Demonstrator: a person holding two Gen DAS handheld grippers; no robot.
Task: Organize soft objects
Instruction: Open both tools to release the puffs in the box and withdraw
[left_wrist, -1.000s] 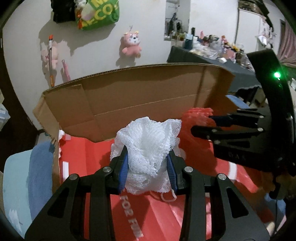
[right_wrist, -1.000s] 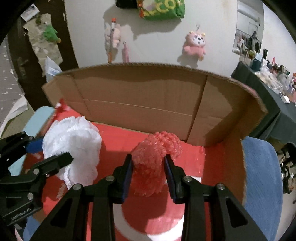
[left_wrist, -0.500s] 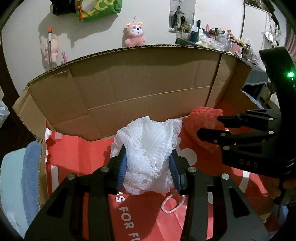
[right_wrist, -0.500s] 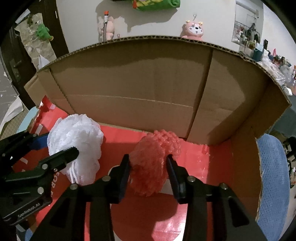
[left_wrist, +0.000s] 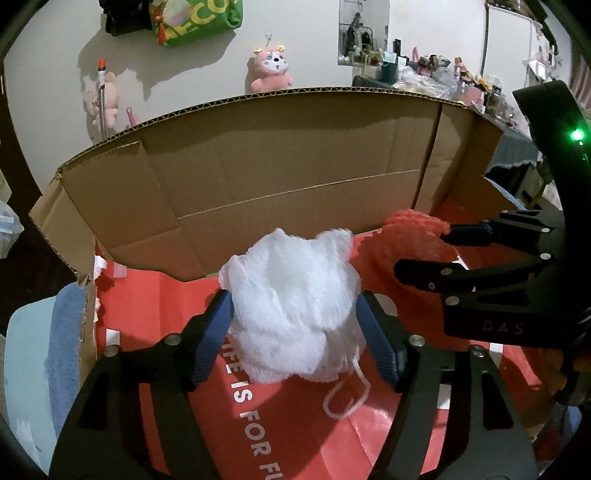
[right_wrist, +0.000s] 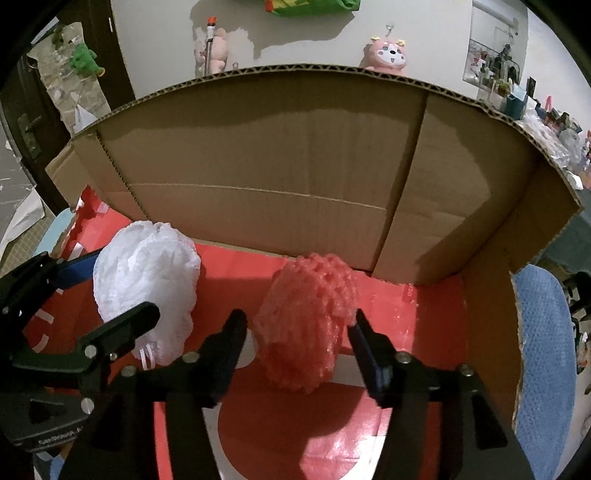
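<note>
two poufs in box (right_wrist: 280, 192): white pouf (left_wrist: 291, 310), red pouf (right_wrist: 306, 325), jaws spread.

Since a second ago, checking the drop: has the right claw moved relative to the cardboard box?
Yes. The right claw went forward and down toward the cardboard box's back wall, and opened around the red mesh sponge.

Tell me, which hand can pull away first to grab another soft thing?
Probably the right gripper: gaps show between both its fingers and the red mesh bath puff, which sits in the cardboard box. The left gripper has its fingers touching the white mesh bath puff.
</note>
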